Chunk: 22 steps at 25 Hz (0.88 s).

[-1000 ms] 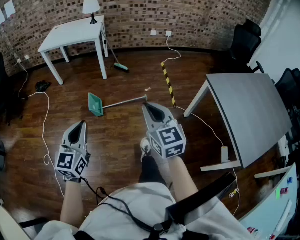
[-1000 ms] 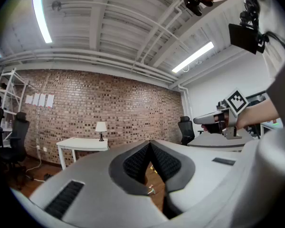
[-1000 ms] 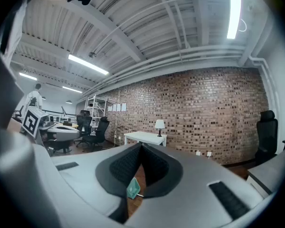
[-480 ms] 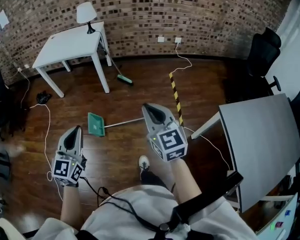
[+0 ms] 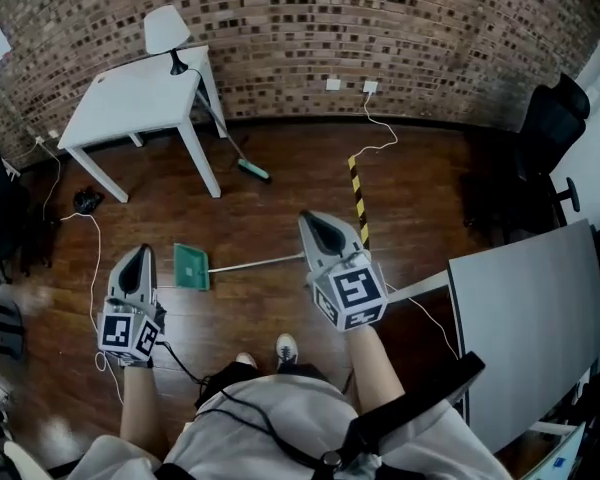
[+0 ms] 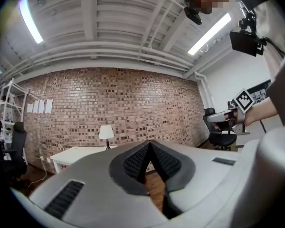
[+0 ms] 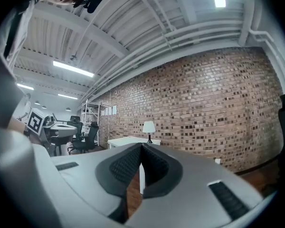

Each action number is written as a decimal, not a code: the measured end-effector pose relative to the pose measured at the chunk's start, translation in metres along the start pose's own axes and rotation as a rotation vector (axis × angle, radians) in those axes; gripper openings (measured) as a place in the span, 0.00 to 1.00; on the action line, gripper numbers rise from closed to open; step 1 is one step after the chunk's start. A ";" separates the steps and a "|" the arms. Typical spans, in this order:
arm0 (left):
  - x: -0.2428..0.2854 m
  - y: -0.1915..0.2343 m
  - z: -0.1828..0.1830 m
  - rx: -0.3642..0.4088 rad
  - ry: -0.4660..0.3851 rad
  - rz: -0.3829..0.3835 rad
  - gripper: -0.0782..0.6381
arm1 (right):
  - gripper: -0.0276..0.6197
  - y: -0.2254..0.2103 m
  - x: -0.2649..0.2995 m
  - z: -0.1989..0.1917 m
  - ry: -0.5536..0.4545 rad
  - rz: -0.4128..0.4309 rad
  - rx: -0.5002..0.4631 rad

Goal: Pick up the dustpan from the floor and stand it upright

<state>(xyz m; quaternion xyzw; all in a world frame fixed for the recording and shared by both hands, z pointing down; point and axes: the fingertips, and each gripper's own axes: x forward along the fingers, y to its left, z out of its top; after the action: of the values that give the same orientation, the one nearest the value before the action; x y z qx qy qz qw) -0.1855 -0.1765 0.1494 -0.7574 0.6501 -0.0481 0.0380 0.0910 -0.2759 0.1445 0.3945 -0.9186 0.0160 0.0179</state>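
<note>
A green dustpan (image 5: 191,267) with a long grey handle (image 5: 255,262) lies flat on the wooden floor, seen in the head view. My left gripper (image 5: 140,252) hangs just left of the pan, shut and empty. My right gripper (image 5: 311,218) is held above the handle's right end, also shut with nothing in it. Both point level toward the brick wall. In the left gripper view the left gripper's pads (image 6: 149,145) meet, and the right gripper's pads (image 7: 142,147) meet in the right gripper view. Neither gripper view shows the dustpan.
A white table (image 5: 140,93) with a lamp (image 5: 167,30) stands at the back left, a broom (image 5: 242,160) leaning by its leg. Yellow-black tape (image 5: 358,196) and cables run over the floor. A grey table (image 5: 535,318) is at the right, with black chairs (image 5: 548,133) behind it.
I have walked forward: the dustpan, white table and tape have all come closer. The dustpan now lies between my grippers. Both grippers stay shut.
</note>
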 end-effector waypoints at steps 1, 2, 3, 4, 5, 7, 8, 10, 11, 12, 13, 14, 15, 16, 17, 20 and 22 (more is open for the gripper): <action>0.006 0.001 -0.001 0.002 0.004 -0.002 0.11 | 0.02 -0.003 0.006 -0.003 0.007 0.002 0.005; 0.012 0.002 -0.002 0.002 0.007 -0.005 0.11 | 0.02 -0.005 0.011 -0.006 0.013 0.002 0.010; 0.018 0.002 -0.002 0.002 0.010 -0.010 0.11 | 0.02 -0.008 0.015 -0.007 0.017 -0.001 0.014; 0.022 0.003 -0.003 0.001 0.012 -0.016 0.11 | 0.02 -0.010 0.018 -0.008 0.020 -0.005 0.018; 0.025 0.004 -0.005 0.002 0.015 -0.022 0.11 | 0.03 -0.011 0.021 -0.009 0.021 -0.011 0.023; 0.028 0.010 -0.010 0.007 0.021 -0.035 0.11 | 0.02 -0.010 0.027 -0.013 0.026 -0.015 0.035; 0.028 0.014 -0.012 0.009 0.023 -0.041 0.11 | 0.02 -0.007 0.030 -0.016 0.030 -0.014 0.043; 0.030 0.021 -0.015 0.007 0.025 -0.050 0.11 | 0.02 -0.003 0.034 -0.021 0.040 -0.019 0.056; 0.030 0.024 -0.016 0.006 0.026 -0.054 0.11 | 0.02 -0.002 0.036 -0.023 0.043 -0.023 0.064; 0.031 0.028 -0.016 0.006 0.027 -0.059 0.11 | 0.02 0.000 0.039 -0.023 0.043 -0.027 0.075; 0.031 0.031 -0.017 0.008 0.029 -0.066 0.11 | 0.02 0.002 0.041 -0.022 0.038 -0.025 0.089; 0.031 0.035 -0.018 0.009 0.034 -0.073 0.11 | 0.02 0.005 0.043 -0.020 0.025 -0.018 0.108; 0.030 0.038 -0.019 0.009 0.041 -0.080 0.11 | 0.02 0.008 0.045 -0.017 0.009 -0.006 0.127; 0.030 0.042 -0.023 0.008 0.052 -0.085 0.11 | 0.03 0.012 0.047 -0.014 -0.004 0.006 0.143; 0.028 0.047 -0.028 0.009 0.070 -0.085 0.11 | 0.05 0.016 0.049 -0.013 -0.010 0.013 0.149; 0.026 0.065 -0.052 0.018 0.143 -0.074 0.15 | 0.05 0.025 0.056 -0.022 0.004 0.006 0.133; 0.026 0.074 -0.070 0.018 0.184 -0.088 0.24 | 0.09 0.036 0.064 -0.035 0.045 0.041 0.124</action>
<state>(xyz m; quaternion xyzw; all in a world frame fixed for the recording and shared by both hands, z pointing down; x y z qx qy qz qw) -0.2625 -0.2128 0.2103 -0.7772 0.6165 -0.1249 -0.0170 0.0218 -0.2956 0.1818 0.3755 -0.9231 0.0822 0.0135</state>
